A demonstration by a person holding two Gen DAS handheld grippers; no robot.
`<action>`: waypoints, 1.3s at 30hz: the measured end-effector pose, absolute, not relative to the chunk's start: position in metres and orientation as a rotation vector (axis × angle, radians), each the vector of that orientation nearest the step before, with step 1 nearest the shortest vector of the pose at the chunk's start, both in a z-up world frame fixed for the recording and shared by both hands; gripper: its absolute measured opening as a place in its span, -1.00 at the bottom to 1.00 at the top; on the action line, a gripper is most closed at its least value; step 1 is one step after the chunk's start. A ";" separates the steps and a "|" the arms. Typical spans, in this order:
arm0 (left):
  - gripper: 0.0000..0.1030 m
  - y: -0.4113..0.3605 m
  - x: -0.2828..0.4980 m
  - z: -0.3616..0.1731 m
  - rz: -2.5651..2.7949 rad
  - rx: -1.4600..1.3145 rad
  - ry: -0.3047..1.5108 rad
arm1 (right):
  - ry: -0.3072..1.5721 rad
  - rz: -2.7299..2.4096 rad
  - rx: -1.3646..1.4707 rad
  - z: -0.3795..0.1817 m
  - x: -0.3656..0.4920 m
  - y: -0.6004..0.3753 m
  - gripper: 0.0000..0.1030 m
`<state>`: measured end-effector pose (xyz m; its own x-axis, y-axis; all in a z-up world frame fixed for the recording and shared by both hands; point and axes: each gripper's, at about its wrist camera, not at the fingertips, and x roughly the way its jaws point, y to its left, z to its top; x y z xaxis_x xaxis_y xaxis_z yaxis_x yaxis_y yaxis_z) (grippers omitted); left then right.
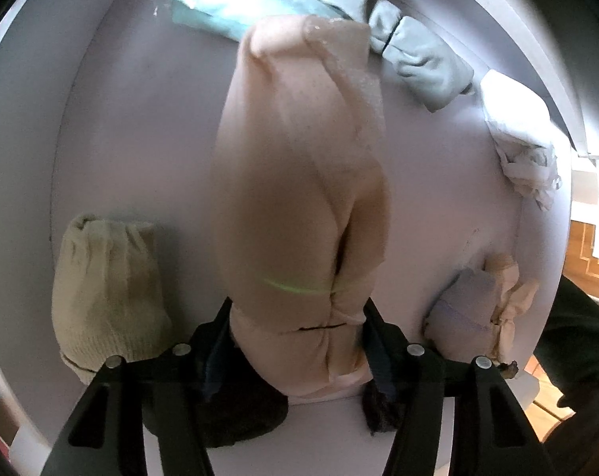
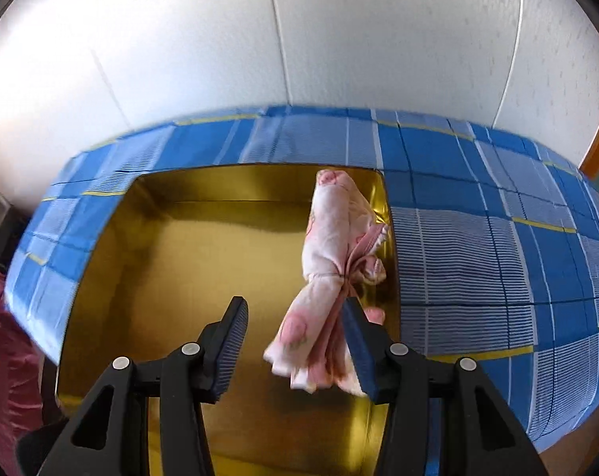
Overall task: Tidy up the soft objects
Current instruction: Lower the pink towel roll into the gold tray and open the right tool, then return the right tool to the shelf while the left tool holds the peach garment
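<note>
1. Clamped in the left hand-held gripper (image 1: pixel 297 323), a peach rolled sock bundle (image 1: pixel 299 182) fills the left wrist view; both pads press into its lower end, and it hangs over a round white worktop (image 1: pixel 101 139).
2. Beside it on that worktop lie a cream knitted bundle (image 1: pixel 109 293) to the left, a small lavender-and-peach bundle (image 1: pixel 473 313) to the right, and grey-green rolled pieces (image 1: pixel 418 59) with a teal one (image 1: pixel 236 8) and a crumpled white cloth (image 1: pixel 517 146) along the far edge.
3. The right hand-held gripper (image 2: pixel 295 317) stands partly open over a gold tin (image 2: pixel 160 277) that sits on a blue checked cloth (image 2: pixel 497 238).
4. A pink patterned bundle (image 2: pixel 331 238) lies in the tin against its right wall; its near end touches the right pad, while the left pad stands clear of it, so nothing is clamped.
5. The step in hand looks like packing the tin: one bundle appears placed, and the peach one waits in the left grip.
6. To do it well, I would draw the right pads straight back so that they do not drag the pink bundle's loose end.
7. Bring the peach bundle in alongside, parallel to the pink one, and lower it until it rests on the tin floor before letting go.
8. Risk: soft rolls unfurl if they are dropped or snagged.
</note>
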<state>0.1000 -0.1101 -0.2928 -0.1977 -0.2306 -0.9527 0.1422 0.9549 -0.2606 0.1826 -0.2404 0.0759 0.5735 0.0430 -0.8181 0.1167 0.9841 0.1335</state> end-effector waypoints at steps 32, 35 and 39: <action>0.00 -0.071 0.090 -0.252 -0.299 -0.180 1.610 | 1.461 0.220 -0.066 -0.147 0.007 -0.195 0.10; -0.01 -0.067 0.089 -0.243 -0.308 -0.195 1.595 | 1.582 0.187 0.000 -0.179 0.010 -0.210 0.12; -0.02 -0.058 0.086 -0.227 -0.325 -0.214 1.572 | 1.664 0.136 0.019 -0.204 0.011 -0.219 0.13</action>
<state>0.0857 -0.0580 -0.2272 -0.0302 -0.3349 -0.9418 0.0663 0.9395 -0.3362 0.0109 -0.2188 -0.2041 -0.0990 0.0939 -0.9907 -0.0683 0.9925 0.1009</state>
